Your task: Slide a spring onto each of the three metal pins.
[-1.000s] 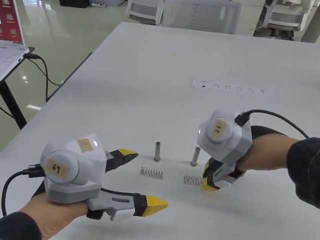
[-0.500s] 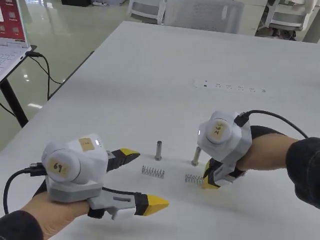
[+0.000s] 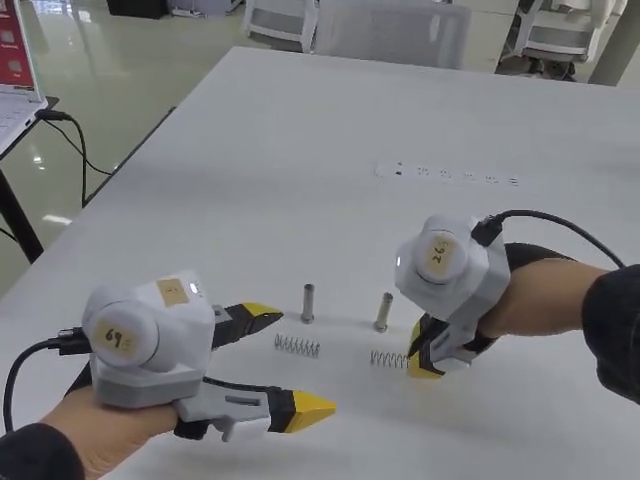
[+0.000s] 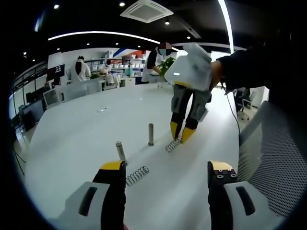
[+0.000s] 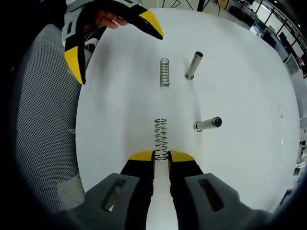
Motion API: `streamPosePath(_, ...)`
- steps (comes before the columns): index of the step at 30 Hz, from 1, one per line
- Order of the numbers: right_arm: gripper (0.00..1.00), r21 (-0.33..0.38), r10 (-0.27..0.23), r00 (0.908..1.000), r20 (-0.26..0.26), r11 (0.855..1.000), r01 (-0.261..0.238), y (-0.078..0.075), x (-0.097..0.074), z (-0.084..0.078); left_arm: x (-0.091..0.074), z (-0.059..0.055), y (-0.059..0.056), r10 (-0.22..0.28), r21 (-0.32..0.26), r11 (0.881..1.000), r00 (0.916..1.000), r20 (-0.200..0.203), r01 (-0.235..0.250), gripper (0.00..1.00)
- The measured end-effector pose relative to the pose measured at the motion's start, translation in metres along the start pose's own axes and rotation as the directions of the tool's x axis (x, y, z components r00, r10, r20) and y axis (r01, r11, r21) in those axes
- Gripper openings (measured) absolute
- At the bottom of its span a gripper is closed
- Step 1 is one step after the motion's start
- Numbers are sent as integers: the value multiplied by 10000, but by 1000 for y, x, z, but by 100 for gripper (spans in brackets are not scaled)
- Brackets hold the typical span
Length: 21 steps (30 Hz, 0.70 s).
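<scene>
Two short metal pins [image 3: 308, 302] [image 3: 383, 311] stand upright on the white table [image 3: 300, 180]. My right gripper [image 3: 421, 362] is shut on the end of a spring [image 3: 388, 358] that lies flat just right of the pins. In the right gripper view the held spring [image 5: 161, 136] runs forward from the closed tips [image 5: 161, 155]. A second spring [image 3: 297, 346] lies loose near the left pin. My left gripper [image 3: 285, 360] hovers open near that spring, with nothing between its jaws. In the left gripper view the loose spring [image 4: 136, 175] lies just ahead of the gripper [image 4: 167, 167].
A row of flush sockets [image 3: 445, 177] sits mid-table beyond the pins. The right gripper's black cable [image 3: 560, 222] trails over the person's sleeve. Office chairs [image 3: 390, 30] stand at the far edge, and the table's left edge [image 3: 130, 160] drops to the floor.
The head camera has shifted a little. My right gripper and the spring in it have edged slightly to the right of the pins. The left gripper has stayed open in place.
</scene>
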State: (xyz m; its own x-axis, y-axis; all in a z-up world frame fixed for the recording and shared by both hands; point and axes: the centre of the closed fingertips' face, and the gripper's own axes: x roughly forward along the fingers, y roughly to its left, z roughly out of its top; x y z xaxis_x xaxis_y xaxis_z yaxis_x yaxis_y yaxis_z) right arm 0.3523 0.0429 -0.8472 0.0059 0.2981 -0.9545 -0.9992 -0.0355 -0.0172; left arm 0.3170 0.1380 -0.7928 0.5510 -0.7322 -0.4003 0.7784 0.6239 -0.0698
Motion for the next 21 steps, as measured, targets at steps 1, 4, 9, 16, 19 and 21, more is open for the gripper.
streamPosePath(1,13,30,23,10000,25,10000,-23,1,-2,1,0,1,0,-22,23,10000,10000,6,22,66)
streamPosePath(4,13,73,69,10000,71,9999,-70,5,-8,2,2,2,-4,-159,53,9999,9999,30,159,64)
streamPosePath(9,13,-1,126,9998,152,9999,-126,12,-15,4,7,5,-11,-469,178,9987,9989,40,468,59)
streamPosePath(16,13,-181,131,9995,284,9998,-126,21,-25,10,11,10,-20,-843,398,9957,9964,77,840,52)
streamPosePath(19,13,-279,104,9994,325,9996,-95,23,-29,13,12,12,-22,-951,468,9944,9954,68,947,50)
streamPosePath(21,13,-338,93,9992,383,9994,-80,25,-32,16,14,13,-25,-1031,510,9934,9946,70,1026,50)
